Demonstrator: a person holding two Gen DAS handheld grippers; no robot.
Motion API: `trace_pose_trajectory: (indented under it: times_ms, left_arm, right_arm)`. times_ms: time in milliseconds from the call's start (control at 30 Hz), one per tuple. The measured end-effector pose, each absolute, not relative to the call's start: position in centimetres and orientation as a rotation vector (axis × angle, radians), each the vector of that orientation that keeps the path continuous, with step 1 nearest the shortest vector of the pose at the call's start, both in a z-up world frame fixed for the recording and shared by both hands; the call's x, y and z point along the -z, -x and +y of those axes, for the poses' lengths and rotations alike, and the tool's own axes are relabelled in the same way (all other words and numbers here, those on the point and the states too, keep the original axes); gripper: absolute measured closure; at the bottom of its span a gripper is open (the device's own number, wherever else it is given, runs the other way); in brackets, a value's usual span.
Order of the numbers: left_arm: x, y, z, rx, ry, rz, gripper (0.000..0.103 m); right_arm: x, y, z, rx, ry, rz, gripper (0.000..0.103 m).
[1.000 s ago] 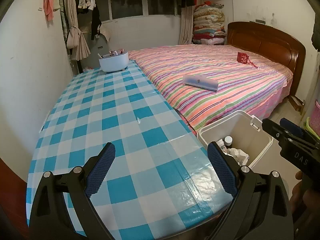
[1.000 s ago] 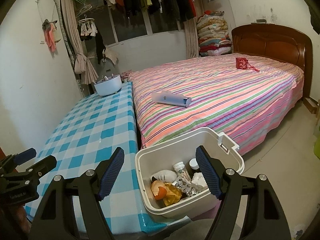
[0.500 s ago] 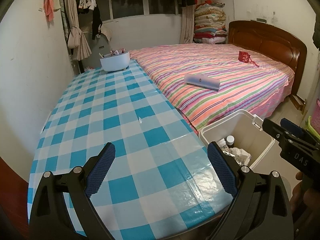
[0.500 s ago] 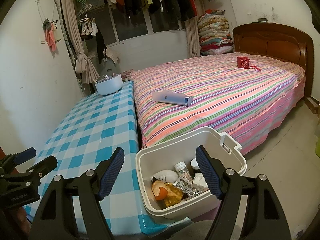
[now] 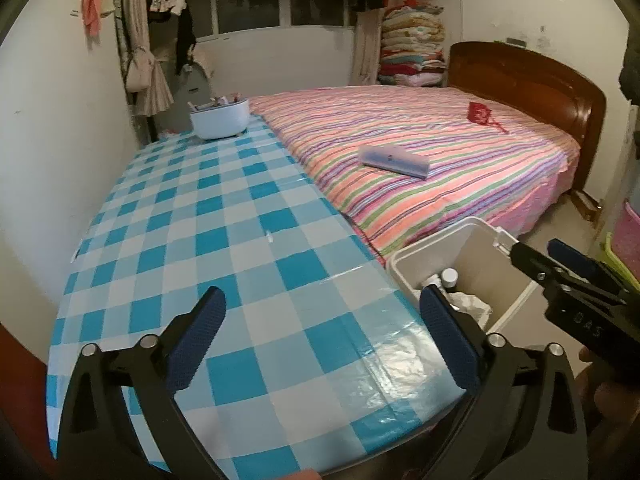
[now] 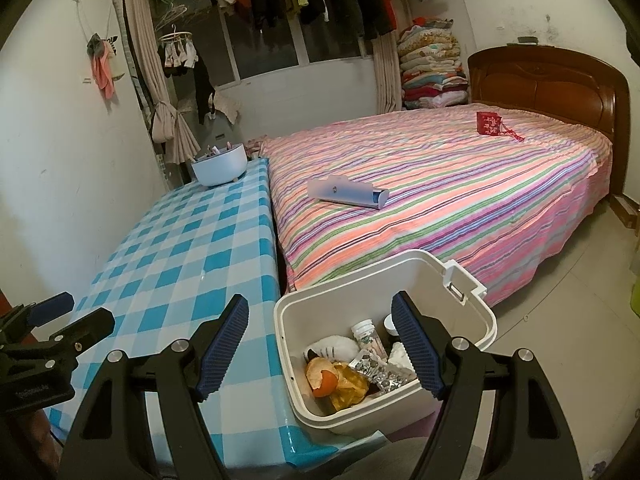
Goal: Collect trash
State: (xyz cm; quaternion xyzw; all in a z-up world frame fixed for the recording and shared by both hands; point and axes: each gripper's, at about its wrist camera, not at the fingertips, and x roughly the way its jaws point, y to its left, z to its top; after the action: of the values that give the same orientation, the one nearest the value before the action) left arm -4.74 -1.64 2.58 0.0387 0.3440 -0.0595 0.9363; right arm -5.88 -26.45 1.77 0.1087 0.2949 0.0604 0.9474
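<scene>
A white bin (image 6: 460,280) stands beside the table's near right corner; it also shows in the left wrist view (image 5: 476,256). It holds orange peel (image 6: 320,376), a small bottle (image 6: 366,334), foil and crumpled paper. My right gripper (image 6: 320,344) is open and empty, above the bin's near rim. My left gripper (image 5: 320,340) is open and empty above the near end of the blue checked table (image 5: 208,240). The right gripper's body shows at the right of the left wrist view (image 5: 568,288).
A white bowl (image 5: 219,118) with small items stands at the table's far end. A striped bed (image 6: 440,192) lies right of the table, with a pale flat case (image 6: 346,192) and a red pouch (image 6: 489,124) on it. A wall runs along the table's left.
Both views have shifted slightly; the left gripper has drawn back and risen a little. Both grippers stay open and empty.
</scene>
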Motion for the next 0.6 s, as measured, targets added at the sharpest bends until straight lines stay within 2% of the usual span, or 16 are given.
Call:
trace_pose_trajectory:
  times_ms: [600]
  left_arm:
    - [-2.55, 4.97, -1.94, 0.115, -0.06, 0.693, 0.007]
  right_arm:
    - [-1.07, 5.73, -26.82, -0.122, -0.227, 0.616, 0.031]
